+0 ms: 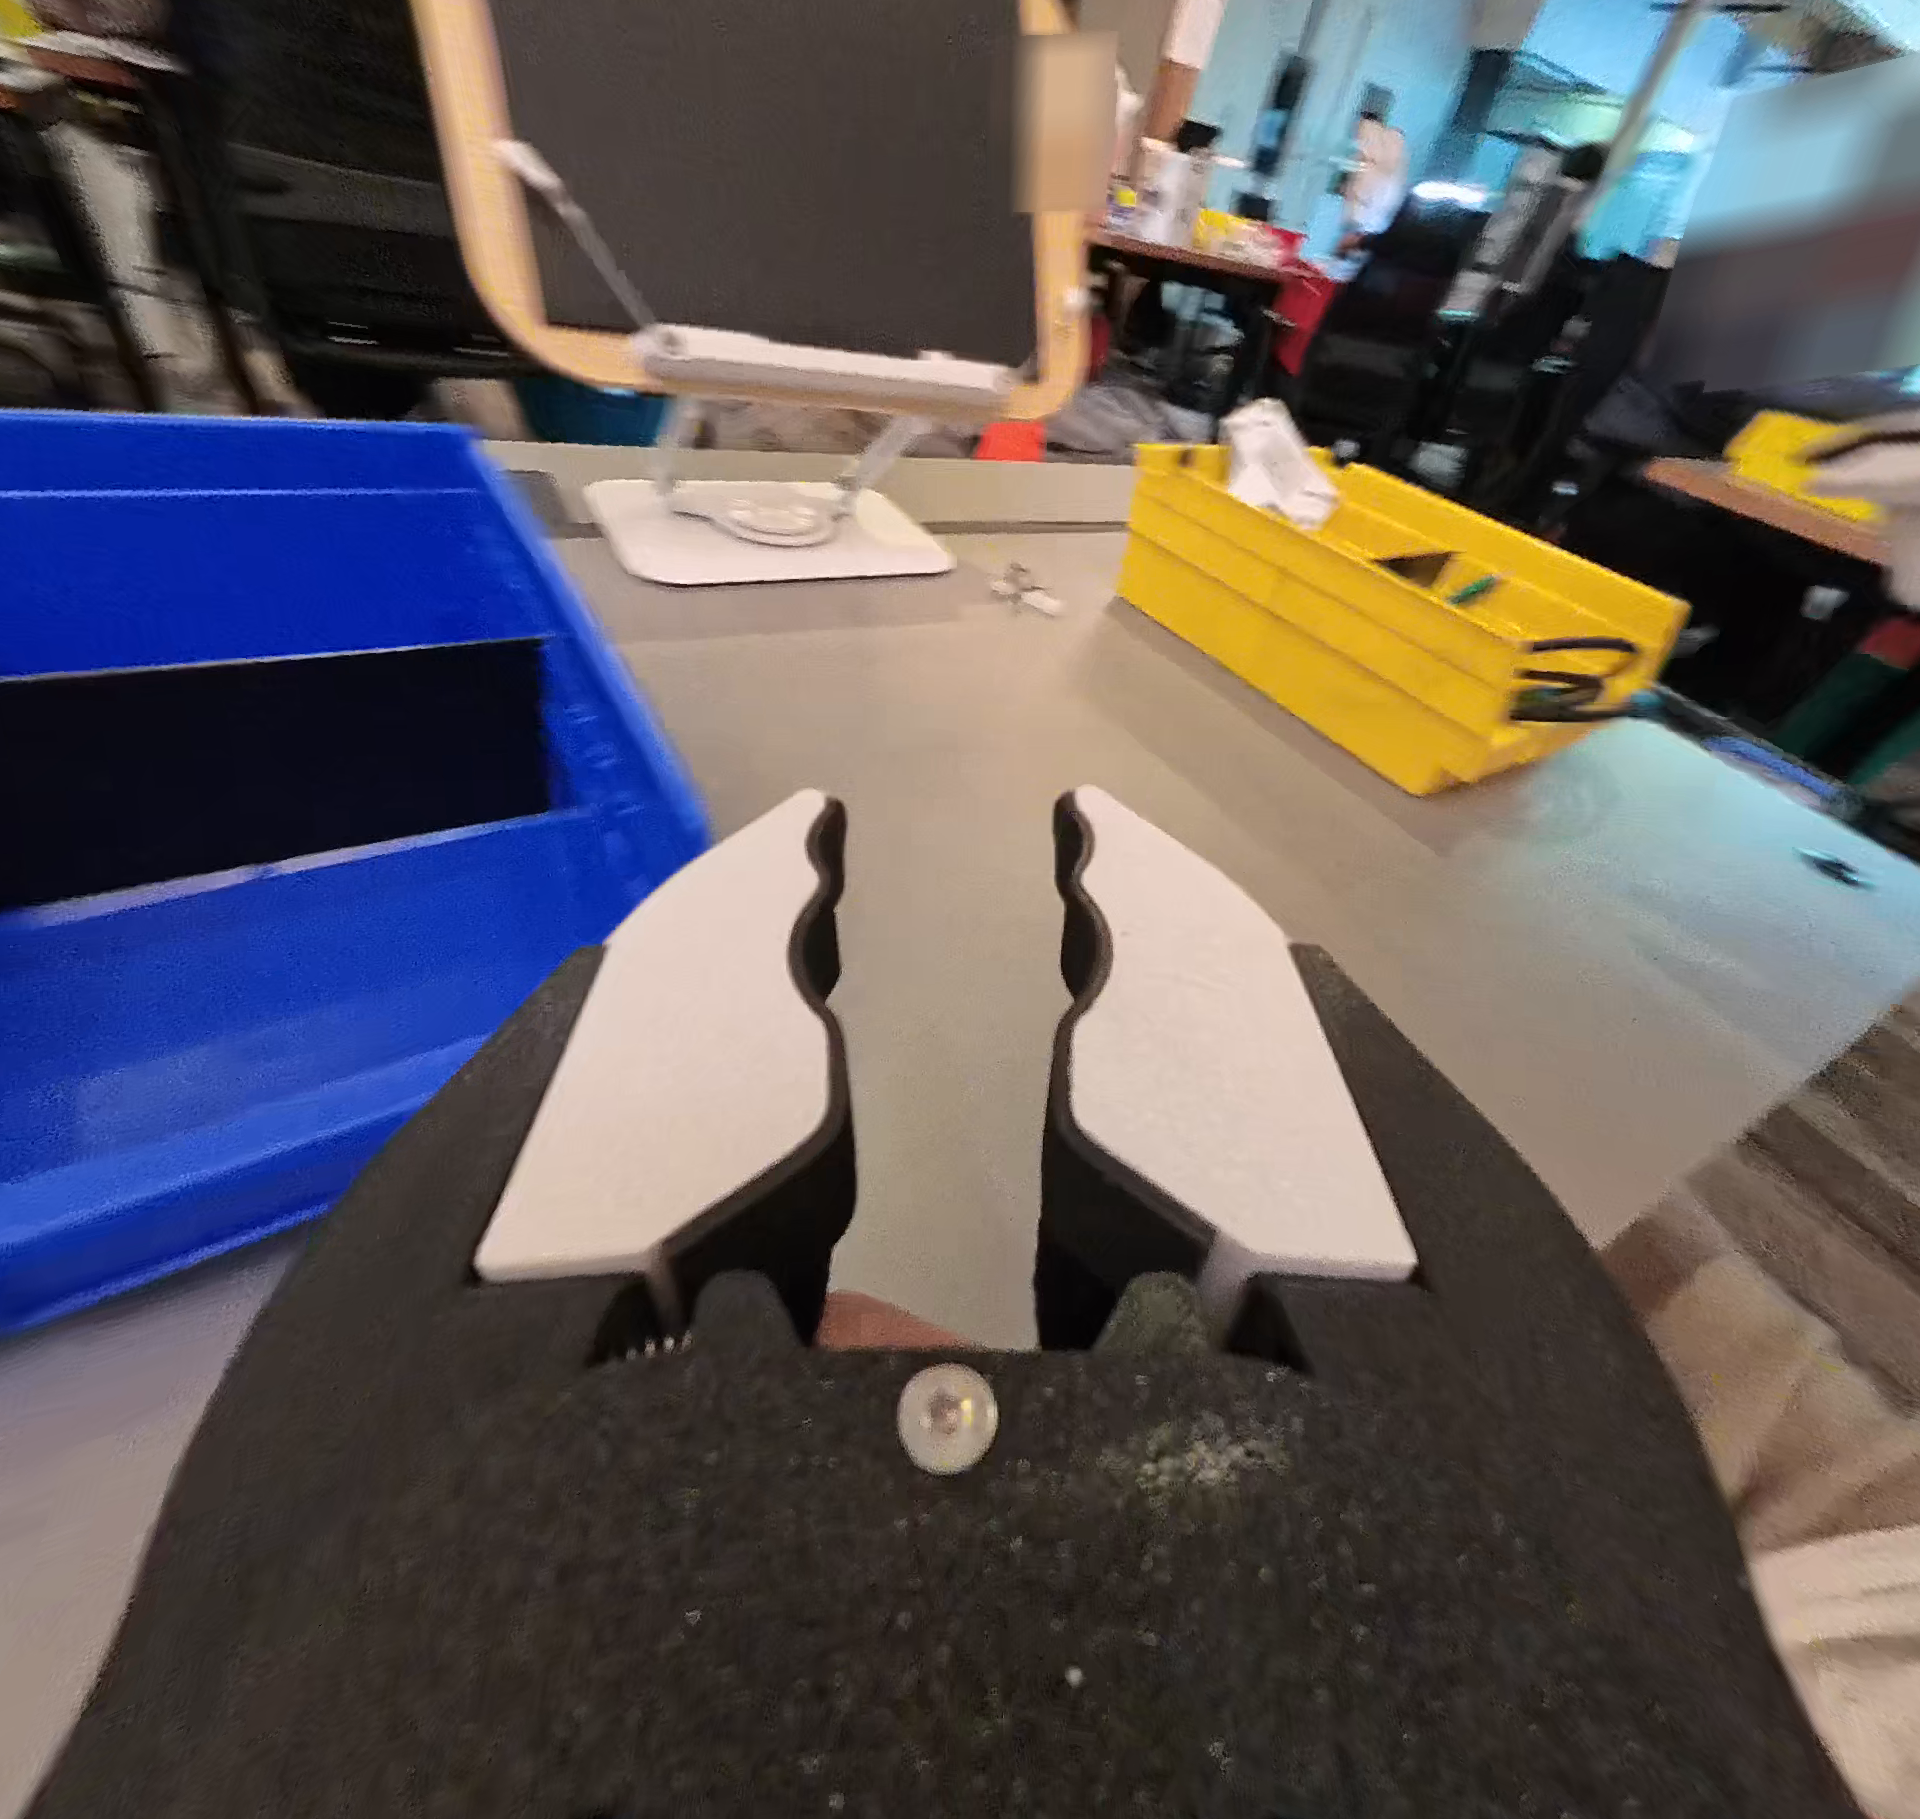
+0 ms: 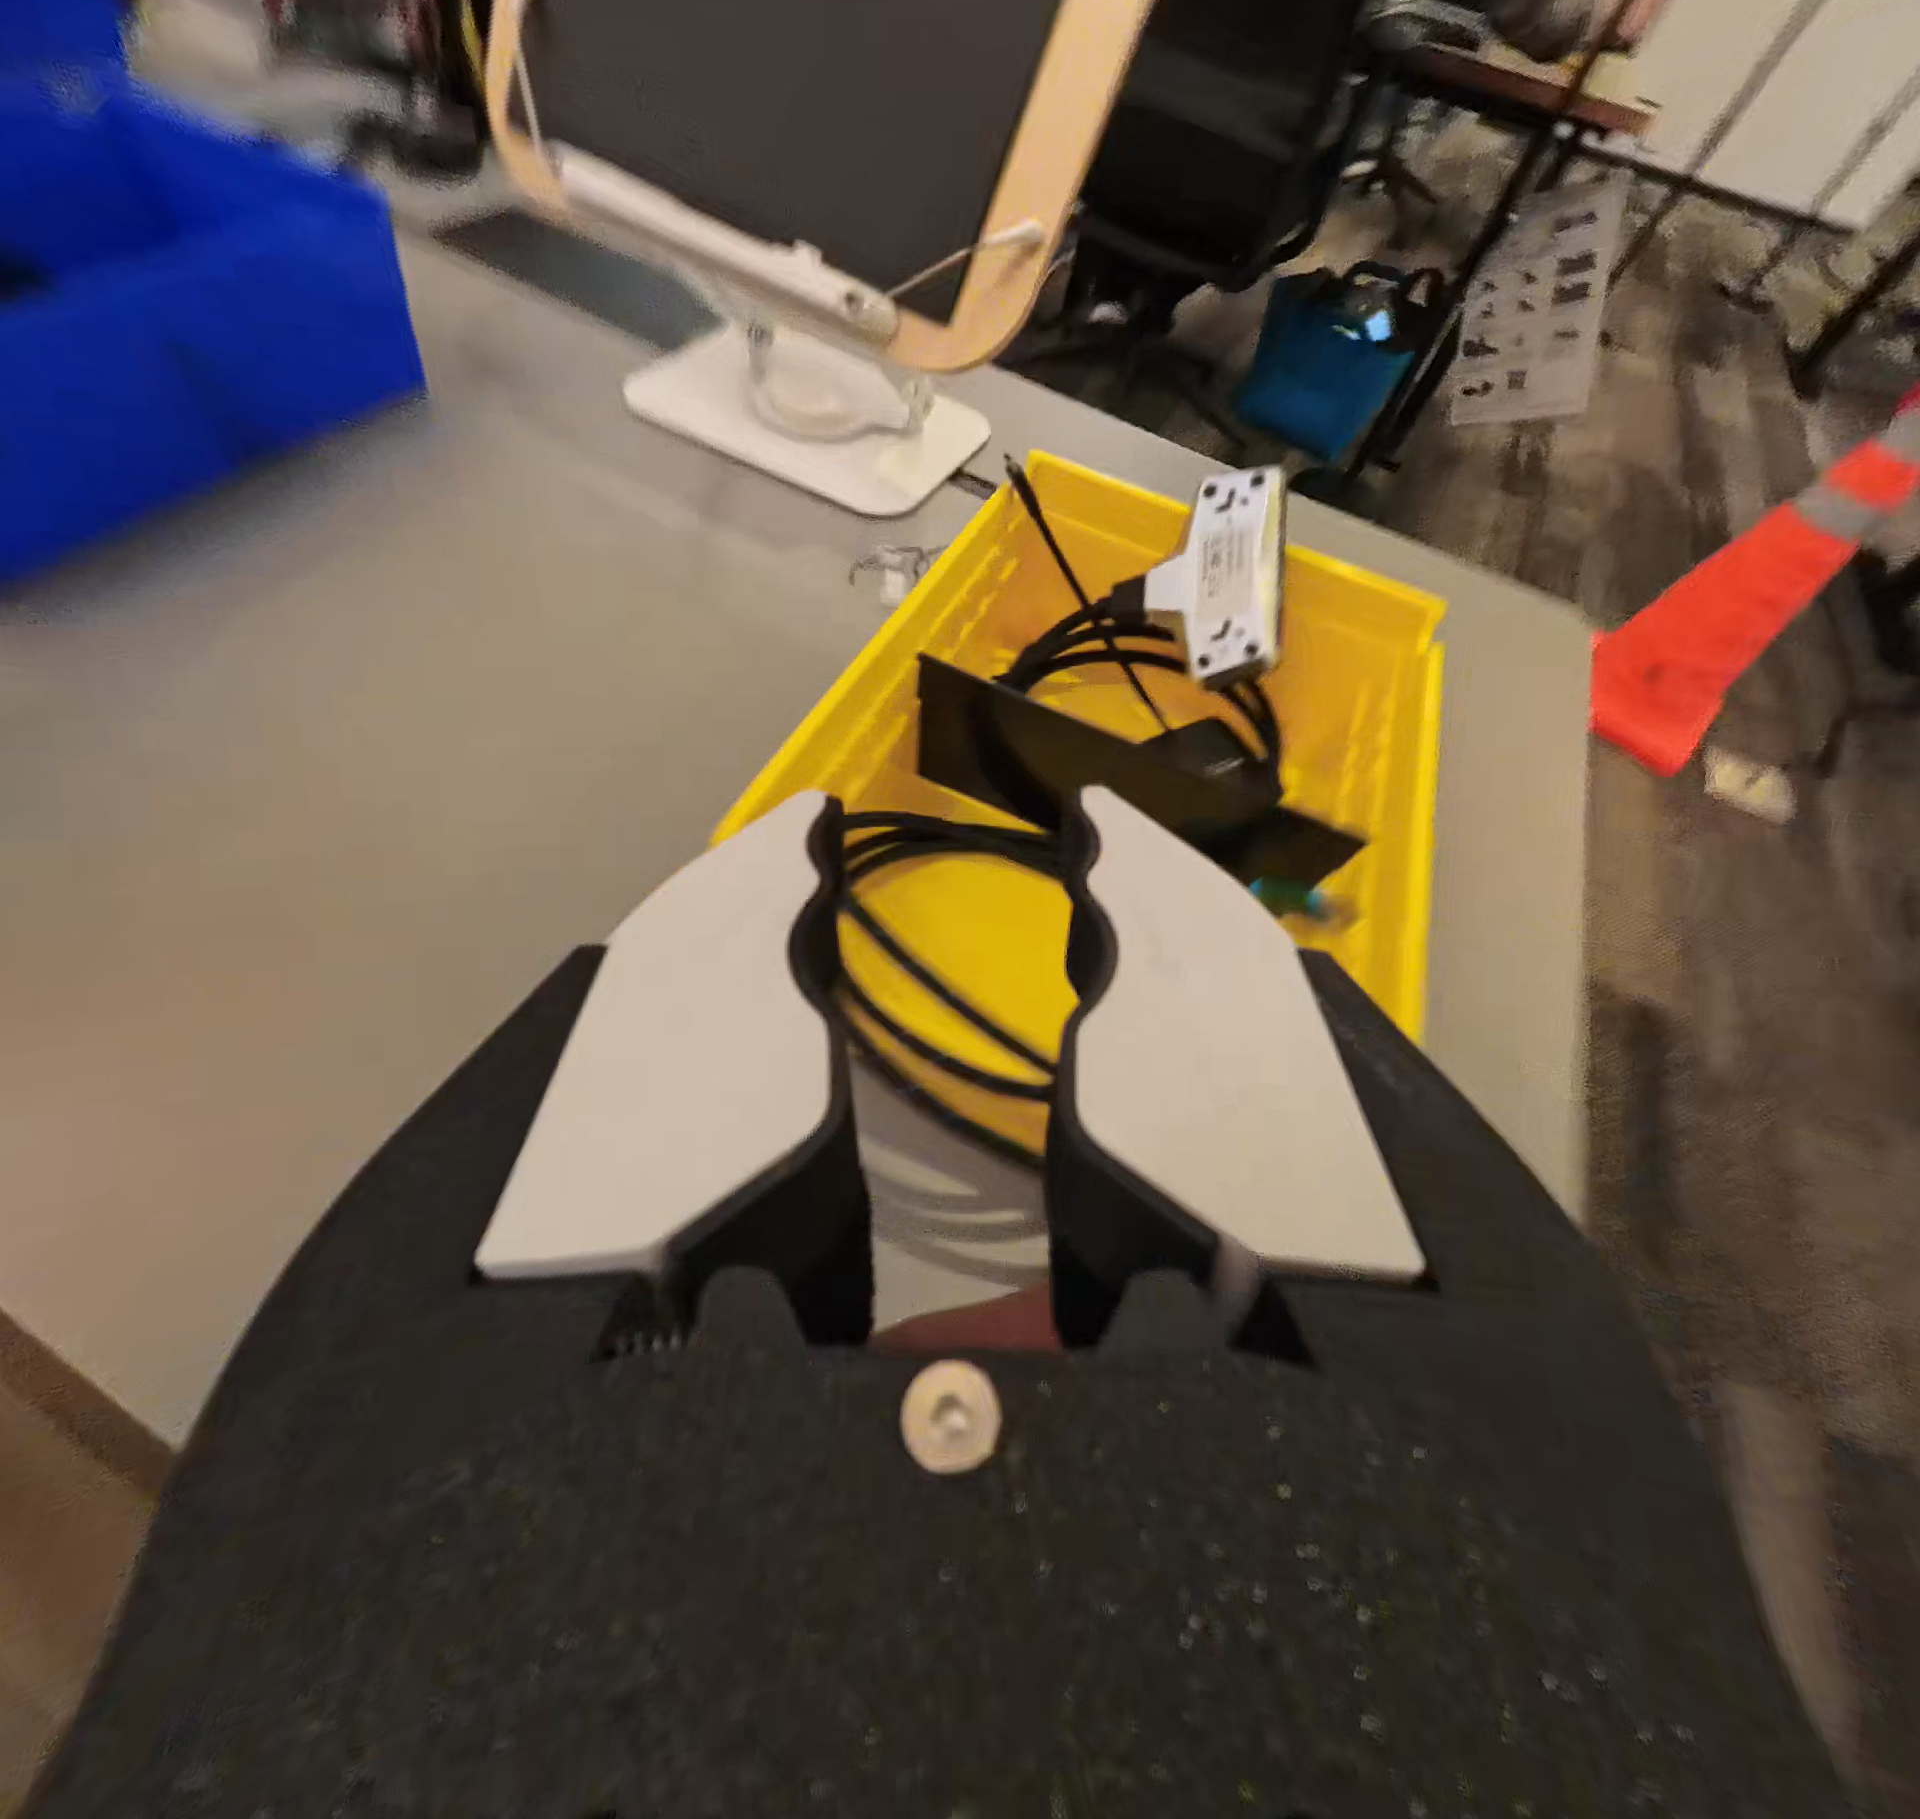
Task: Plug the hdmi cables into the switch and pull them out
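A yellow bin [image 2: 1382,689] stands on the grey table at the right; it also shows in the left wrist view [image 1: 1351,626]. In it a white HDMI switch [image 2: 1236,574] leans on the far side, with a coil of black cables [image 2: 935,948] and a black plug [image 2: 1216,761] beside a black divider. The switch's top sticks out in the left wrist view [image 1: 1273,465]. My right gripper [image 2: 951,824] is open and empty, above the bin's near end over the cable coil. My left gripper [image 1: 948,813] is open and empty above bare table, between the blue bin and the yellow bin.
A large blue bin [image 1: 260,834] stands at the left, also in the right wrist view [image 2: 156,315]. A wood-framed dark screen on a white stand [image 1: 779,543] stands at the table's back. A small clip [image 1: 1023,590] lies near it. An orange cone [image 2: 1714,626] lies on the floor at right. There is about 45 cm between the tips of the two grippers. The white HDMI switch [image 2: 1236,574] lies some 25 cm from my right tips, 55 cm from my left tips.
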A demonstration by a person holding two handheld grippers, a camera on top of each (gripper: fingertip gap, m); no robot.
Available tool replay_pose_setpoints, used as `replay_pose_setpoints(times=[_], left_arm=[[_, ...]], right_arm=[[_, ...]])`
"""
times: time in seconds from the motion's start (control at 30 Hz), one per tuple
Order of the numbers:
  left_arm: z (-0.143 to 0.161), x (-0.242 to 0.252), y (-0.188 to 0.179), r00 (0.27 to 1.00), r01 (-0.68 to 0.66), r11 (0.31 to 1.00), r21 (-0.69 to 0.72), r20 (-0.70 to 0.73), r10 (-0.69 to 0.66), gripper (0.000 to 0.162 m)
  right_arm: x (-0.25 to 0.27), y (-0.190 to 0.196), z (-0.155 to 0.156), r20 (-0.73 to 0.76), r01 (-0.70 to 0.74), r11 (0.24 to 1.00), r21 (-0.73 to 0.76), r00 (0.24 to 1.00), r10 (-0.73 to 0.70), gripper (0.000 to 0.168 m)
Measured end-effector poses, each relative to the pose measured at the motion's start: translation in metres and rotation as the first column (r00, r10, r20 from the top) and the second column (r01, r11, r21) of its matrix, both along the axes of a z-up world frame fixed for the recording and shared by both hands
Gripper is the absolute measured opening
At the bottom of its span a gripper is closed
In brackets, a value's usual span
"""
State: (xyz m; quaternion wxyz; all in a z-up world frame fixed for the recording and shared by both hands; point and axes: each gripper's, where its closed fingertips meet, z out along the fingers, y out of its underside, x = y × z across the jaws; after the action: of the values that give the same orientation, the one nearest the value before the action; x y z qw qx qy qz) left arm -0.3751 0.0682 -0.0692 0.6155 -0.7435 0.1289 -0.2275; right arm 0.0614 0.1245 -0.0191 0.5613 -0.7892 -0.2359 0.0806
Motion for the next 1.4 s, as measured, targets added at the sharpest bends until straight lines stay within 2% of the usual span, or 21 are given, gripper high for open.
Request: replay_pose_setpoints(times=[0.07,0.13,0.23,0.33,0.4,0.53,0.7,0.93,1.07,1.2,1.3,1.4], left_arm=[[-0.009,-0.033,-0.003,0.99,-0.129,0.992,0.007,-0.054,0.129,0.038],[-0.025,-0.052,-0.011,0.976,-0.168,0.985,-0.021,-0.142,0.164,0.029],[-0.056,-0.09,-0.013,0.912,-0.327,0.941,-0.087,-0.29,0.29,0.029],[-0.07,-0.109,-0.009,0.88,-0.402,0.906,-0.136,-0.333,0.34,0.034],[-0.068,-0.115,-0.008,0.866,-0.436,0.893,-0.115,-0.322,0.382,0.029],[-0.07,-0.1,-0.011,0.89,-0.384,0.91,-0.155,-0.326,0.32,0.031],[-0.06,-0.089,-0.019,0.894,-0.358,0.927,-0.111,-0.327,0.306,0.031],[-0.035,-0.08,-0.03,0.913,-0.325,0.945,-0.045,-0.277,0.301,0.031],[-0.025,-0.083,-0.035,0.894,-0.325,0.946,0.006,-0.325,0.309,0.031],[-0.016,-0.085,-0.037,0.861,-0.314,0.945,0.096,-0.39,0.326,0.031],[-0.019,-0.072,-0.037,0.868,-0.257,0.96,0.112,-0.41,0.281,0.032],[-0.029,-0.045,-0.039,0.888,-0.173,0.982,0.074,-0.42,0.188,0.034]], right_arm=[[-0.003,-0.021,-0.023,-0.191,0.117,0.993,0.003,0.975,-0.114,0.038],[-0.006,-0.04,-0.054,-0.295,0.229,0.974,-0.002,0.93,-0.219,0.037],[0.003,-0.055,-0.094,-0.301,0.375,0.927,-0.018,0.882,-0.363,0.035],[-0.003,-0.056,-0.102,-0.374,0.34,0.938,-0.062,0.864,-0.338,0.036],[0.003,-0.051,-0.109,-0.294,0.36,0.932,-0.036,0.888,-0.354,0.036],[0.002,-0.047,-0.112,-0.231,0.353,0.935,-0.016,0.909,-0.347,0.036],[0.001,-0.052,-0.108,-0.182,0.359,0.933,0.02,0.919,-0.349,0.035],[0.003,-0.058,-0.1,-0.205,0.361,0.932,0.041,0.916,-0.345,0.035],[-0.009,-0.056,-0.108,-0.183,0.312,0.95,0.024,0.935,-0.302,0.039],[-0.05,-0.032,-0.122,-0.125,0.191,0.981,-0.023,0.973,-0.192,0.048],[-0.084,-0.005,-0.125,-0.023,0.15,0.989,0.017,0.988,-0.15,0.051],[-0.097,0.023,-0.125,0.041,0.224,0.974,0.042,0.973,-0.225,0.051]])
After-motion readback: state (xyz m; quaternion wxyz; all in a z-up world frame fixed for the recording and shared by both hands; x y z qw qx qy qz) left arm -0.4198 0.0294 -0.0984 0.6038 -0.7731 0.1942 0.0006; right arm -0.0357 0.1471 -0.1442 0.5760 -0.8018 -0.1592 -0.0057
